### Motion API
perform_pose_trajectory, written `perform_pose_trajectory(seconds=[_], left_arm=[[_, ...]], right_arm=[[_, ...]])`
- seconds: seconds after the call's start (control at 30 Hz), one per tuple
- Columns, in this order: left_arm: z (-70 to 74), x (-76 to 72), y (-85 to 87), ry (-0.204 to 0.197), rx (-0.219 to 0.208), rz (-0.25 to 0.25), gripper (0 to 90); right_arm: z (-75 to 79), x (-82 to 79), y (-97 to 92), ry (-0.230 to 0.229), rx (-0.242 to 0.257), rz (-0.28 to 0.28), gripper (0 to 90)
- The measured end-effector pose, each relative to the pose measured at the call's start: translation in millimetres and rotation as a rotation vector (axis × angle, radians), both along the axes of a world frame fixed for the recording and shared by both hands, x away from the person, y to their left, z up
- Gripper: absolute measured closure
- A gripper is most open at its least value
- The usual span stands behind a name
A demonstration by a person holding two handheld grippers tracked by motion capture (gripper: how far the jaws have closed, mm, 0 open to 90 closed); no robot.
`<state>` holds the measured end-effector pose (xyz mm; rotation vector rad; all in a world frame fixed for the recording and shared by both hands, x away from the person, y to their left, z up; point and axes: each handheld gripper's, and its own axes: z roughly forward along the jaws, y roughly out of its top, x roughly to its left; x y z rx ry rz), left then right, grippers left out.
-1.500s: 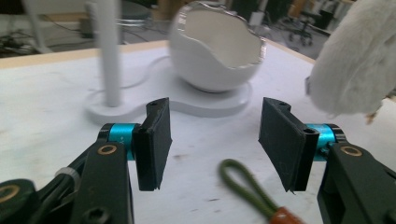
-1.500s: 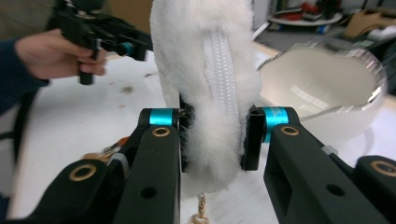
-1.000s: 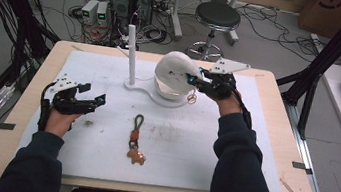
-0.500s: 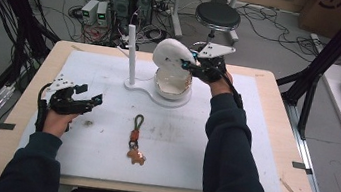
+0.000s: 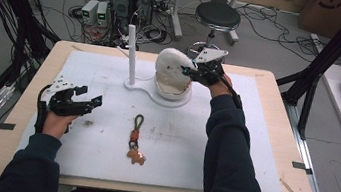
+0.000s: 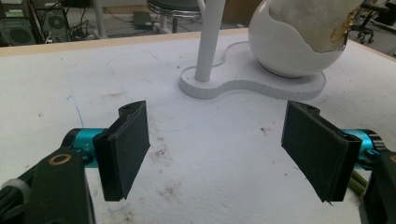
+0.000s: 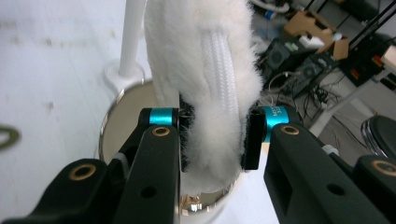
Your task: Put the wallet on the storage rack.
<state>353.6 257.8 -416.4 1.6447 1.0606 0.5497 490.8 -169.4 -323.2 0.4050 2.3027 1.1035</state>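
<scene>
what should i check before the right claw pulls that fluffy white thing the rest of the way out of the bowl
1. Grip: right claw pinches the fluffy white piece on both sides: ok.
2. Piece free of the white bowl: its lower part sits at the rim: cannot tell.
3. Bowl stand held down: nothing holds it: not ok.
4. White post apart from the lift path: stands beside the bowl: ok.
5. Left claw open and low over the mat, away from the bowl: ok.
6. Keychain lies apart on the mat: ok.

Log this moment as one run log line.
left gripper: open, empty, over mat | right gripper: shut on fluffy white lid, above egg-shaped bowl | keychain: flat on mat
</scene>
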Motion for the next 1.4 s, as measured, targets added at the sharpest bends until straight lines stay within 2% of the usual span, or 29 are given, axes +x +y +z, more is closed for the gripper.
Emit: perform_pose_trajectory(seconds=[0.17,0.27,0.33,0.43,0.47,0.5,0.53,0.57,0.7,0.73,0.77,0.8,0.87,0.9,0.93,0.97,1.0,1.07,1.1,1.13,1.17,1.2,1.27,1.3,1.33,1.37,1.4], left_arm=[[-1.0,0.4,0.8,0.011,-0.011,0.003,23.4],[-1.5,0.4,1.0,0.012,-0.017,0.004,23.4],[-1.7,0.4,0.9,0.015,-0.014,0.003,23.3],[-1.9,0.4,0.2,0.016,-0.016,0.002,23.3],[-2.1,0.4,0.0,0.016,-0.019,0.001,23.3],[-2.3,0.4,-0.2,0.017,-0.022,0.0,23.3],[-2.5,0.3,-0.3,0.018,-0.023,0.002,23.3],[-2.7,0.4,0.2,0.02,-0.021,0.001,23.3],[-2.9,0.4,0.2,0.021,-0.023,-0.003,23.3],[-3.0,0.4,-0.3,0.022,-0.023,-0.004,23.3],[-3.2,0.4,-0.8,0.024,-0.025,-0.005,23.3],[-3.3,0.5,-1.2,0.022,-0.025,-0.006,23.4],[-3.2,0.5,-1.0,0.025,-0.022,-0.008,23.3],[-3.3,0.6,-1.1,0.024,-0.025,-0.008,23.3],[-3.4,0.6,-1.0,0.026,-0.028,-0.007,23.3],[-3.4,0.7,-1.2,0.028,-0.031,-0.007,23.3],[-3.5,0.8,-1.2,0.028,-0.032,-0.008,23.3],[-3.7,1.0,-1.4,0.031,-0.032,-0.008,23.3],[-3.8,1.1,-1.8,0.03,-0.032,-0.007,23.4],[-3.9,1.1,-1.9,0.03,-0.032,-0.008,23.4],[-3.9,1.1,-2.0,0.03,-0.033,-0.008,23.4],[-3.8,0.9,-1.7,0.031,-0.031,-0.008,23.4],[-3.6,0.5,-1.6,0.03,-0.034,-0.007,23.4],[-3.6,0.3,-1.5,0.03,-0.033,-0.009,23.4],[-3.7,0.3,-1.6,0.031,-0.034,-0.009,23.4],[-4.0,0.5,-1.9,0.032,-0.035,-0.01,23.4],[-4.3,0.6,-2.4,0.033,-0.036,-0.013,23.4]], right_arm=[[-2.6,-0.4,-0.7,-0.011,-0.051,-0.003,74.7],[-12.1,-0.6,5.2,-0.021,-0.127,0.0,74.7],[-14.3,-0.3,6.2,-0.02,-0.13,0.001,74.8],[-20.0,1.0,10.9,-0.023,-0.156,0.005,74.9],[-23.4,1.5,16.1,-0.026,-0.182,0.006,75.0],[-23.4,1.5,16.1,-0.026,-0.182,0.006,75.0],[-27.7,2.9,20.5,-0.023,-0.203,0.001,75.0],[-27.7,2.9,20.5,-0.023,-0.203,0.001,75.0],[-35.7,5.5,24.0,0.006,-0.218,-0.011,75.1],[-36.0,5.8,21.1,0.023,-0.196,-0.019,74.1],[-36.0,5.8,21.1,0.023,-0.196,-0.019,74.1],[-35.5,5.7,19.4,0.037,-0.186,-0.021,70.5],[-34.0,5.4,15.4,0.088,-0.128,-0.041,57.7],[-33.6,3.5,12.2,0.085,-0.093,-0.051,54.8],[-32.8,-1.2,2.9,0.058,-0.027,-0.069,54.1],[-32.8,-1.2,2.9,0.058,-0.027,-0.069,51.7],[-31.6,-1.7,-1.5,0.097,0.003,-0.07,52.1],[-28.4,-4.1,-8.5,0.139,0.071,-0.055,57.3],[-23.2,-6.2,-10.9,0.134,0.139,-0.026,66.4],[-23.2,-6.2,-10.9,0.134,0.139,-0.026,66.4],[-20.8,-6.7,-9.6,0.11,0.155,-0.018,72.4],[-19.1,-9.3,-5.4,0.108,0.15,-0.026,79.3],[-19.8,-8.4,0.8,0.077,0.102,-0.043,83.5],[-21.5,-7.8,3.6,0.079,0.087,-0.046,84.1],[-23.5,-8.3,5.5,0.1,0.082,-0.052,84.4],[-25.6,-6.4,5.6,0.095,0.074,-0.05,84.5],[-27.0,-6.0,5.4,0.115,0.072,-0.054,84.5]])
